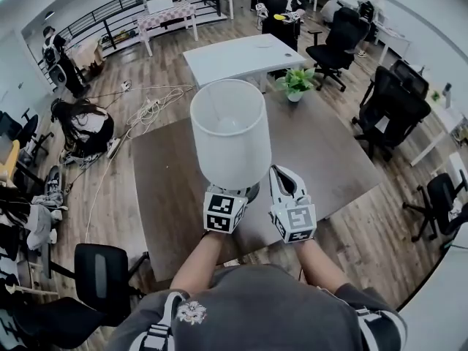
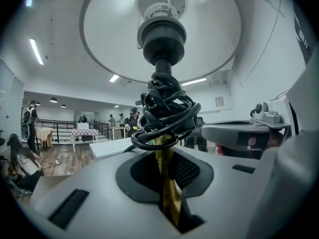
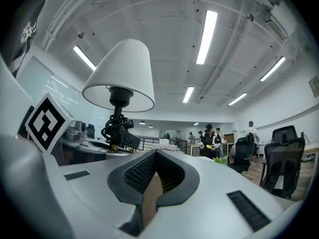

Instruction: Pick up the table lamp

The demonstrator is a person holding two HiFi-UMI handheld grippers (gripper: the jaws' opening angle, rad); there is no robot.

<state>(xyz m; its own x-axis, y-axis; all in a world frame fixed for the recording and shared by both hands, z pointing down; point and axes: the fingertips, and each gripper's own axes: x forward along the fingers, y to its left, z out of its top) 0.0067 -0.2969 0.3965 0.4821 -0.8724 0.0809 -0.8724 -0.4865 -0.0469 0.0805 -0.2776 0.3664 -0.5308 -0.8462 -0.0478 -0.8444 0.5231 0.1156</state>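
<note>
You hold the table lamp (image 1: 230,134) over the brown table (image 1: 168,174), apparently lifted, left gripper (image 1: 241,194) clamped on its gold stem (image 2: 167,183), right gripper (image 1: 284,178) closed empty alongside; next, steady it upright.

Found the table lamp (image 1: 231,134) above the bench's (image 1: 329,159) near half, its stem between the left gripper's (image 1: 229,202) jaws. Saw the right gripper (image 1: 284,178) just right of it, apart. Noted a potted plant (image 1: 295,81) at the bench's far edge, another bench (image 1: 238,53) behind.
</note>
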